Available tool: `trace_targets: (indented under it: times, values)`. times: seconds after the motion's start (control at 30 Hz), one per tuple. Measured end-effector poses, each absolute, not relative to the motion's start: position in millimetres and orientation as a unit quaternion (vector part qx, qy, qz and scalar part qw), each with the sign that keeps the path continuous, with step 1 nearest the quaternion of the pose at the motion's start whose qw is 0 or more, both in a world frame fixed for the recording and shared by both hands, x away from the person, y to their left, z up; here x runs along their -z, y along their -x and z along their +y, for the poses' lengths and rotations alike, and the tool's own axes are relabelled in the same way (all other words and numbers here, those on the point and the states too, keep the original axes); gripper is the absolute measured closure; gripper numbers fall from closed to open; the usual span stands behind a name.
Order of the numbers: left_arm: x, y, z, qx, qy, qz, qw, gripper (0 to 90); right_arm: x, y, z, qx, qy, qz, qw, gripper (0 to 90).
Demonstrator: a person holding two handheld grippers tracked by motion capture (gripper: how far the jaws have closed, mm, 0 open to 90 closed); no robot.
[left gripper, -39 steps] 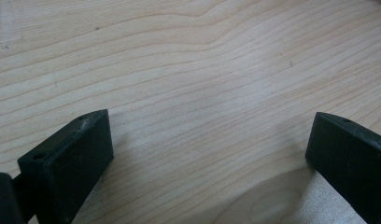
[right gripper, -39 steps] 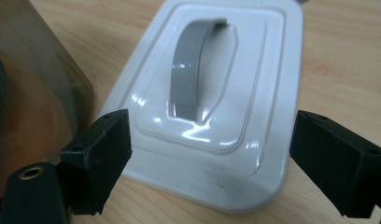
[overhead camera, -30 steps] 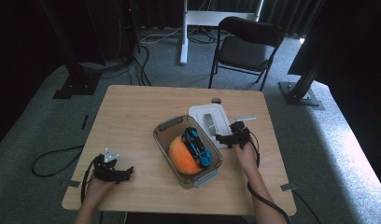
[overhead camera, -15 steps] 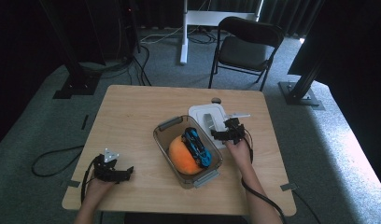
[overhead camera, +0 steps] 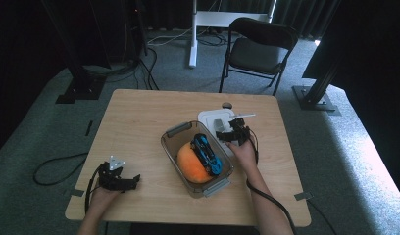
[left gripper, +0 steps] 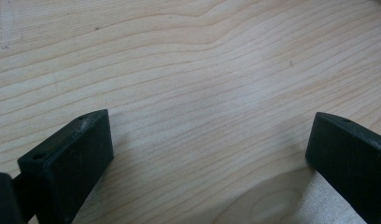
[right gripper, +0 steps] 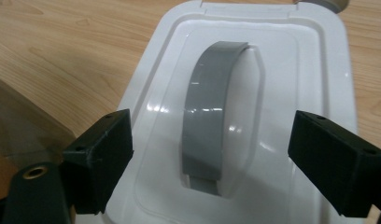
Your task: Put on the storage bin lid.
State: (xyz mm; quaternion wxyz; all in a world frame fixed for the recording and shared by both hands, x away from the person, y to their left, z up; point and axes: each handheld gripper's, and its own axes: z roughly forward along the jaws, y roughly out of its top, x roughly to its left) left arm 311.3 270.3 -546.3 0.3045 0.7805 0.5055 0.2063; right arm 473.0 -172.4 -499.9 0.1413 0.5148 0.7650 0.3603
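One clear plastic bin point(overhead camera: 198, 164) sits on the bench point(overhead camera: 139, 127), and it holds one orange ball point(overhead camera: 190, 164) and one blue toy car point(overhead camera: 206, 152). Beside it lies one white lid point(right gripper: 291, 60) with one grey handle point(right gripper: 209, 116). Two claws are at work, the left claw point(overhead camera: 132, 180) and the right claw point(overhead camera: 226, 136). Behind the bench stands one folding chair point(overhead camera: 259, 49).

Bare table point(overhead camera: 139, 122) left of the bin point(overhead camera: 172, 147), white lid point(overhead camera: 208, 117) touching bin's right side, open wood around left gripper point(overhead camera: 120, 179)

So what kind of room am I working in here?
Probably a lab or studio set up for recording, not a home: a bare wooden table on grey carpet, black metal stands with loose cables, and a folding chair against dark curtains.
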Motion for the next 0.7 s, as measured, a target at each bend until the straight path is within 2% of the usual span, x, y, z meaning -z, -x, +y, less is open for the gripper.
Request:
trace_targets:
  times: [0.27, 0.4, 0.5, 0.7]
  values:
    - [546.3, -311.3, 270.3, -0.206, -0.78, 0.505, 0.305, 1.1, 509.9, -479.0, -161.0, -0.323, -0.525, 0.772, 0.157, 28.2]
    - [546.3, -311.3, 270.3, -0.206, -0.78, 0.506, 0.305, 1.1, 513.9, -478.4, -161.2, -0.329, -0.528, 0.768, 0.149, 44.6]
    - [546.3, -311.3, 270.3, -0.206, -0.78, 0.506, 0.304, 1.2, 516.9, -477.5, -160.9, -0.325, -0.529, 0.77, 0.145, 45.1]
    - [546.3, -311.3, 270.3, -0.206, -0.78, 0.505, 0.305, 1.2, 523.0, -473.9, -161.8, -0.317, -0.525, 0.775, 0.154, 56.4]
